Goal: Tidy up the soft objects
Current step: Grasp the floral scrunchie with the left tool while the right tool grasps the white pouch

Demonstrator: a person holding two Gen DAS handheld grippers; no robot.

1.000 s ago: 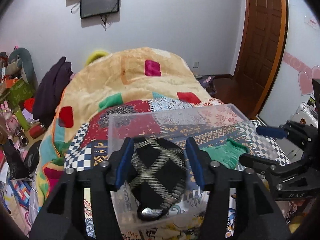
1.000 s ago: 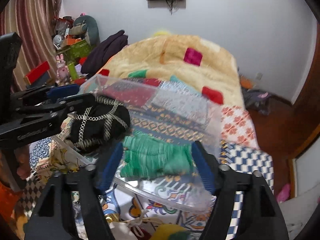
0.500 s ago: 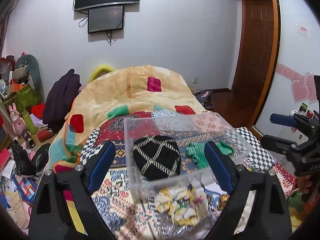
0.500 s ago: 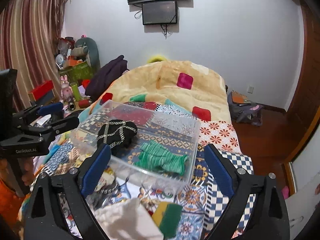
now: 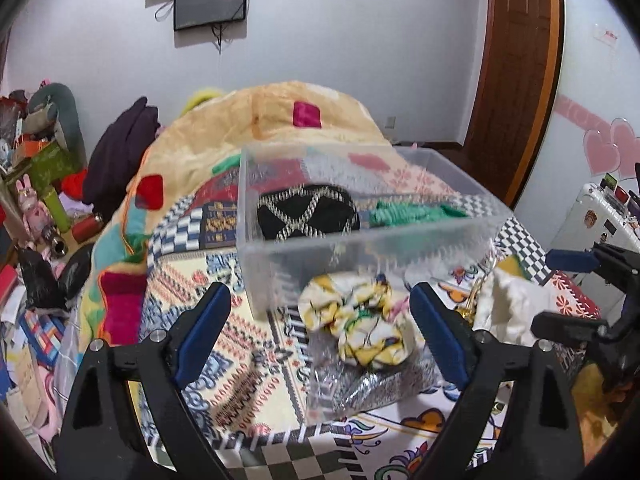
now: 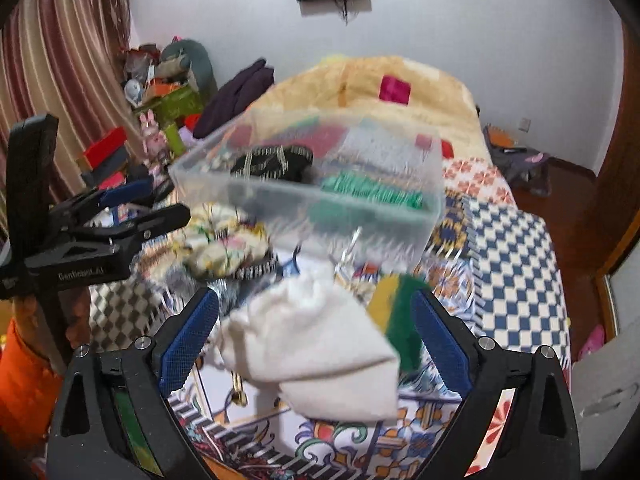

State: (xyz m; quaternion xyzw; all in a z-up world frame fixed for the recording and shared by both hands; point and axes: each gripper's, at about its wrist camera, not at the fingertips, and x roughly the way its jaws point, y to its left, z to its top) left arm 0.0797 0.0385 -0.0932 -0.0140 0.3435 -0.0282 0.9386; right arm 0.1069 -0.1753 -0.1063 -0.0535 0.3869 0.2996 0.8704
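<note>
— What is showing on the bedspread (image 5: pixel 248 320)?
— One clear bin (image 5: pixel 360 240) holding two soft items: one black pouch (image 5: pixel 306 216), one green cloth (image 5: pixel 408 214). Outside: one floral scrunchie (image 5: pixel 356 320), one white sock (image 6: pixel 320 344).

Clear smooth plastic bin (image 5: pixel 360 248) holds knitted cloth; white soft fabric pouch (image 6: pixel 320 344) looks matt.

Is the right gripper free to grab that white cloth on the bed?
Probably yes: the right gripper is open and empty, and the white cloth lies uncovered between its fingers, in front of the clear bin.
</note>
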